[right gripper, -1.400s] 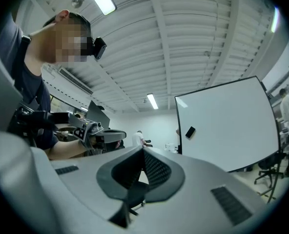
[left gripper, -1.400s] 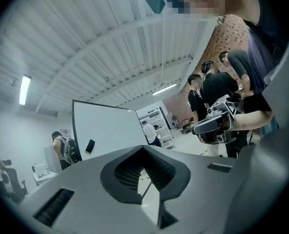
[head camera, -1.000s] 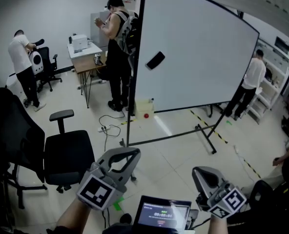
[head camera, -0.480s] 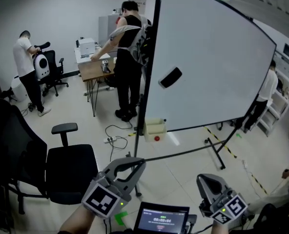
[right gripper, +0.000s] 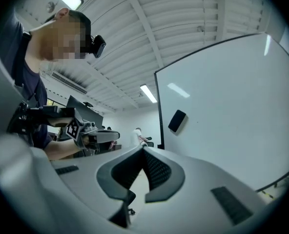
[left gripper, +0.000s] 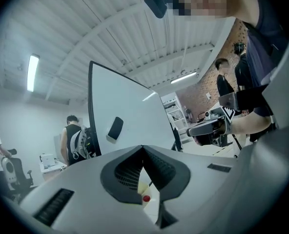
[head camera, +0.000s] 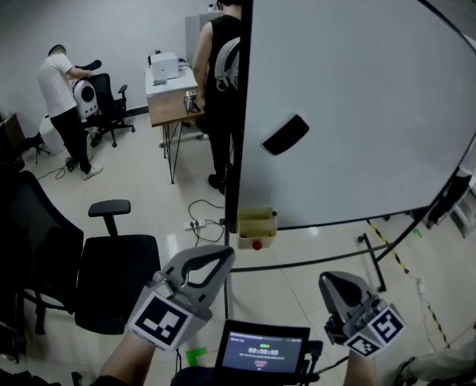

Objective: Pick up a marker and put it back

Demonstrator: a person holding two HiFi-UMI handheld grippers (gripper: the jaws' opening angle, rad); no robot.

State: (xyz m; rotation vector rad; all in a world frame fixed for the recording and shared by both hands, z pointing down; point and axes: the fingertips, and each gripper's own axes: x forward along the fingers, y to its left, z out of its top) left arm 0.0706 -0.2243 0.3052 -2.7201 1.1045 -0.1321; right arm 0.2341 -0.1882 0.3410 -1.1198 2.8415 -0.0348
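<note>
A: Marker anywhere?
B: Too small to pick out. Only a pale box (head camera: 256, 223) low on the post of the whiteboard (head camera: 367, 95), with a red round thing (head camera: 257, 244) at its front. Contents hidden from above.
A: Anything on the board itself?
B: One dark eraser (head camera: 285, 134), tilted, well above the box. Board's right end cut off by the picture edge.
A: Grippers?
B: Left gripper (head camera: 224, 253) with jaws together at the tips, nothing between. Box and red thing visible in its own view only through the gap below the pads. Right gripper (head camera: 335, 279) likewise closed, empty. Both low in the head view, well apart from the box, either side of a lit screen (head camera: 262, 352), itself cut off at the bottom.
A: Rest of the room?
B: Black chair (head camera: 117, 273) left of the left gripper. Behind the post, a person with a backpack (head camera: 218, 95), half hidden by the board. Further left, a person in white (head camera: 59, 95). At the right edge, a figure (head camera: 469, 163), mostly cut off.
</note>
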